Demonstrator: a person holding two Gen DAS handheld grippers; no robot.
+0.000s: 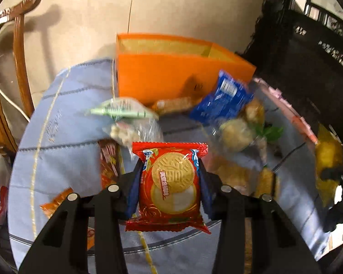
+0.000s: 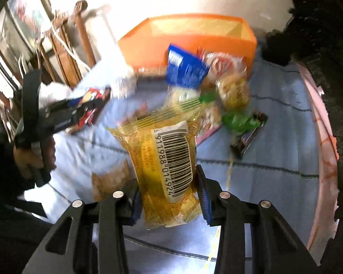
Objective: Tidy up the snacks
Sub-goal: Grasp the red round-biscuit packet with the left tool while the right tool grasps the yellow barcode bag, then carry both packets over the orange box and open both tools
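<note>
Between the fingers of our left gripper (image 1: 170, 182), in the left wrist view, we hold a red foil biscuit packet with a round golden biscuit printed on it (image 1: 169, 182); the jaws are closed on its two sides and it hangs above the round table with the pale blue stitched cloth (image 1: 64, 123). Behind it stands the open orange cardboard box (image 1: 162, 77), and as far as we can see nothing lies inside it yet. In front of the box many snacks wait: a blue biscuit packet (image 1: 224, 98), a clear bag with green stripes (image 1: 128, 118) and several blurred bags which we cannot name. From the right wrist view, our right gripper (image 2: 170, 191) holds a yellow transparent packet with a white barcode label (image 2: 169, 159), the jaws pressed on its lower part, also lifted over the cloth. The orange box (image 2: 194, 43) is well apart, beyond the pile, and a dark chocolate bar wrapper (image 2: 249, 134) lies alone on the cloth. We judge that the sorting is only at its beginning: two packets are picked, none is put away, and most of the pile remains.
</note>
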